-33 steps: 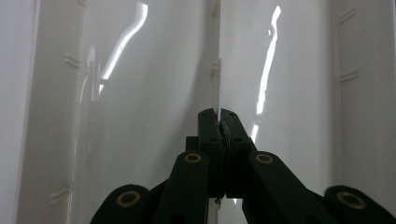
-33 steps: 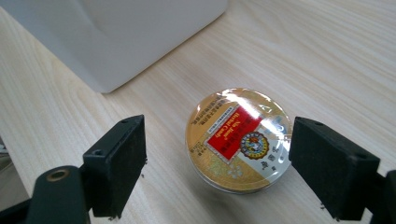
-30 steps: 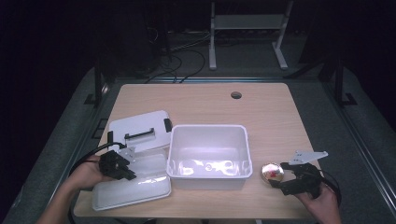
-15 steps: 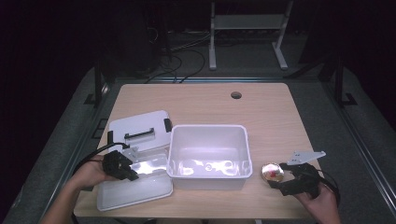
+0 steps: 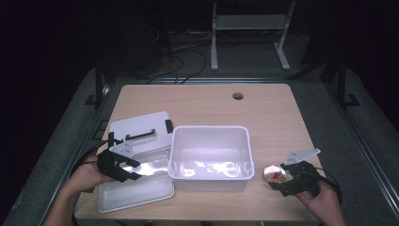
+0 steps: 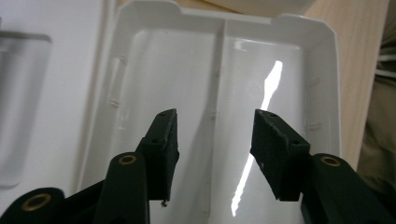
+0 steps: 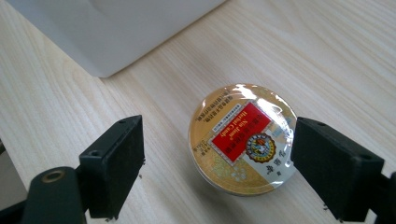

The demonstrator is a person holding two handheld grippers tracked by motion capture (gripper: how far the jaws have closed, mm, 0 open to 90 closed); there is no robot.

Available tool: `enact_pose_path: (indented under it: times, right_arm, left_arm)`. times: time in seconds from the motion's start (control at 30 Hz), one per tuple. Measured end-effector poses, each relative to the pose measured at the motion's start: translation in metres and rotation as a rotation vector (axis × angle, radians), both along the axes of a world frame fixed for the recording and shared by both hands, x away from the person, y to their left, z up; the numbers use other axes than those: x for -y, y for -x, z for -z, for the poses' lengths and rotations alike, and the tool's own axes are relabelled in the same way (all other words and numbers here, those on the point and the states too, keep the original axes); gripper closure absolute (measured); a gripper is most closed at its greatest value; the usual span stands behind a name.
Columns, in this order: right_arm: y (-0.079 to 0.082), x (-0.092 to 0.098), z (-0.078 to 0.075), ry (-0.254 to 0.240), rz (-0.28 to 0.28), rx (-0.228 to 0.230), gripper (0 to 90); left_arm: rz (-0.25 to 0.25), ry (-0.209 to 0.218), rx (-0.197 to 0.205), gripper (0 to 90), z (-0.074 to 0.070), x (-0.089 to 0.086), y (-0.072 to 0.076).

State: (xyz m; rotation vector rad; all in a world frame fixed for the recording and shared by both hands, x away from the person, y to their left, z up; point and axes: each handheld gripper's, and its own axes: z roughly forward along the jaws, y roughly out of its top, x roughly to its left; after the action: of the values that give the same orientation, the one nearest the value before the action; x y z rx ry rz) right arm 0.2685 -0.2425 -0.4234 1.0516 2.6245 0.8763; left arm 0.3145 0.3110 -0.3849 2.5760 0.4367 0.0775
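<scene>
Left tongs (image 6: 212, 135) just opening over lid (image 6: 210, 70) | right tongs (image 7: 215, 163) apart, straddling tin (image 7: 243, 137)

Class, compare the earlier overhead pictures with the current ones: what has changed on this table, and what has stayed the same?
The left gripper has just been opening its jaws, letting go of the shallow white tray, which shifted slightly; nothing is between them now. The right gripper stays open around the round tin; the white bin and lid kept their places.
</scene>
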Motion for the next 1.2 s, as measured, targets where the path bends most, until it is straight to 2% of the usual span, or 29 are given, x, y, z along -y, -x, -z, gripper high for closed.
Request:
enact_pose_path:
  times: [0.07,0.13,0.17,0.27,0.33,0.37,0.43,0.47,0.57,0.73,0.87,1.03,1.2]
  right_arm:
    - [-0.003,-0.001,-0.001,0.021,0.000,-0.018,15.8]
    - [-0.010,-0.003,0.001,0.068,-0.007,-0.049,14.6]
    - [-0.010,-0.003,0.001,0.068,-0.007,-0.049,14.6]
    - [-0.017,-0.005,0.003,0.114,-0.012,-0.078,14.6]
    - [-0.020,-0.007,0.003,0.136,-0.016,-0.091,14.6]
    - [-0.022,-0.008,0.003,0.139,-0.019,-0.092,14.6]
    - [-0.025,-0.010,0.004,0.151,-0.031,-0.108,14.6]
    - [-0.029,-0.013,0.005,0.176,-0.038,-0.118,14.6]
    - [-0.031,-0.015,0.006,0.185,-0.040,-0.122,14.6]
    - [-0.036,-0.017,0.010,0.211,-0.045,-0.154,14.5]
    - [-0.039,-0.019,0.013,0.236,-0.051,-0.165,14.6]
    - [-0.041,-0.023,0.017,0.264,-0.074,-0.182,16.8]
    - [-0.043,-0.025,0.020,0.284,-0.085,-0.191,18.8]
  left_arm:
    - [-0.021,0.045,0.020,46.6,-0.004,-0.001,0.002]
    - [-0.051,0.069,0.042,41.9,-0.006,-0.001,0.004]
    - [-0.059,0.072,0.054,41.9,-0.007,0.000,0.005]
    - [-0.086,0.083,0.072,36.7,-0.007,0.006,0.009]
    - [-0.095,0.094,0.084,29.8,-0.004,0.011,0.013]
    - [-0.089,0.104,0.084,28.5,-0.002,0.012,0.014]
    - [-0.093,0.092,0.071,26.4,0.003,0.015,0.014]
    - [-0.107,0.087,0.069,22.8,0.004,0.014,0.014]
    - [-0.124,0.144,0.077,22.8,0.006,0.010,0.017]
    - [-0.171,0.186,0.116,18.4,0.004,0.003,0.022]
    - [-0.174,0.190,0.119,17.3,0.005,0.003,0.022]
    - [-0.168,0.182,0.101,15.2,0.008,0.003,0.022]
    - [-0.173,0.214,0.111,15.2,0.004,-0.002,0.024]
